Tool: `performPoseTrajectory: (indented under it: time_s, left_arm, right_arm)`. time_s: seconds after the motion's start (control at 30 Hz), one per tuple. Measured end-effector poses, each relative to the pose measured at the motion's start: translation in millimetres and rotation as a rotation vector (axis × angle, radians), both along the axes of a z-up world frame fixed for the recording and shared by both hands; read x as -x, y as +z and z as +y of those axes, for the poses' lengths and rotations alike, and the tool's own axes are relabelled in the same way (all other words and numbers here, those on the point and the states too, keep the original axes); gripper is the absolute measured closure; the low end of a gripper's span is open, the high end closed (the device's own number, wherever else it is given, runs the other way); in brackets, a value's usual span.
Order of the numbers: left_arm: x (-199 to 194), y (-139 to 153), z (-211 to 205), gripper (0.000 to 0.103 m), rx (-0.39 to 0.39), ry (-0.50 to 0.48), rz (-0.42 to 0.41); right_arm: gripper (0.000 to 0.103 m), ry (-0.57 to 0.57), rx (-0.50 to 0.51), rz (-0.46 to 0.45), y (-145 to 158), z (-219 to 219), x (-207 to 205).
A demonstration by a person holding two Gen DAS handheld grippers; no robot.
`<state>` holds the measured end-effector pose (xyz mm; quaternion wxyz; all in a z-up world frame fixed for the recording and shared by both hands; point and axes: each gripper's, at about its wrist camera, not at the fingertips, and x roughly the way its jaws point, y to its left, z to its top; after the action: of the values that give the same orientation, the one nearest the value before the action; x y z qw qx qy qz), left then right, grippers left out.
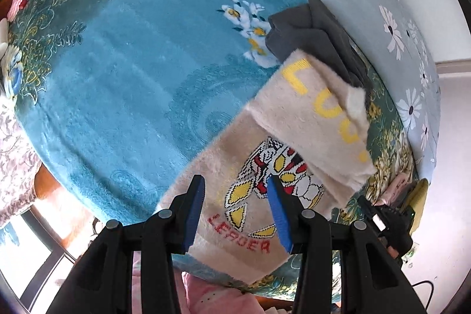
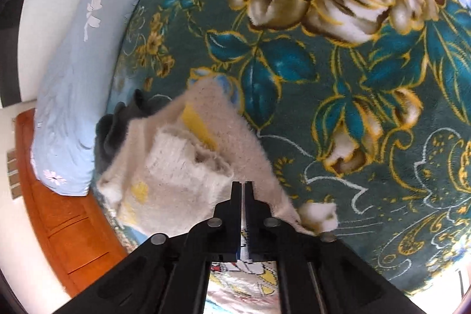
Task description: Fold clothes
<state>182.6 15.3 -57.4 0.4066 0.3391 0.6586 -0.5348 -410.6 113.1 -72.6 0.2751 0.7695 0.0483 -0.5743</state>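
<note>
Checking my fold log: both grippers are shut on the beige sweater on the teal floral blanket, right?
Not quite. Only the right gripper is shut on the beige sweater; the left wrist view shows the left gripper open above it. The teal floral blanket is right.

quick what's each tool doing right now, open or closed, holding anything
Left tool: open, fingers spread over the beige sweater, holding nothing.
Right tool: closed; whether it grips the beige sweater's cloth cannot be told.
</note>
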Motion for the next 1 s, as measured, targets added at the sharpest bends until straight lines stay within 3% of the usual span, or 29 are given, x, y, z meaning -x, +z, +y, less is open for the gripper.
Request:
performPoseTrajectory:
  time_s: [0.07,0.1,0.13,0.4,0.5,0.87,1.0]
  left_arm:
    - [0.3,0.9,2.2,0.058,0.003,-0.007,-0.003]
    - [-0.7,2.6,4.8,0.058,0.004,-0.009,-0.005]
    - [-2.2,3.0,6.5,0.058,0.004,-0.009,-0.009]
    - [-25.7,2.5,18.8,0.058,-0.005,0.030,-0.056]
    - [-30.4,-0.9,23.3,0.058,-0.020,0.051,-0.061]
    - [-1.0,-14.1,28.2,0.058,-0.034,-0.031,-0.055]
    - [7.3,-33.3,30.5,0.058,-0.054,-0.097,-0.103]
  right_arm:
    - [0.081,-0.021,0.029,-0.019,-1.0,-1.5,1.4]
    - [0.059,-0.034,0.042,-0.024,-1.8,-2.9,1.0]
    - [0.053,-0.040,0.049,-0.028,-3.2,-4.8,0.4]
    - [0.054,0.011,0.010,-0.014,-22.5,-28.9,-9.7]
    - [0.085,0.027,0.002,-0.001,-21.7,-27.6,-11.8]
    - [0.090,0.046,-0.017,0.006,-20.8,13.8,-12.6]
    - [0.084,0.049,0.005,-0.012,-19.8,20.9,-9.9]
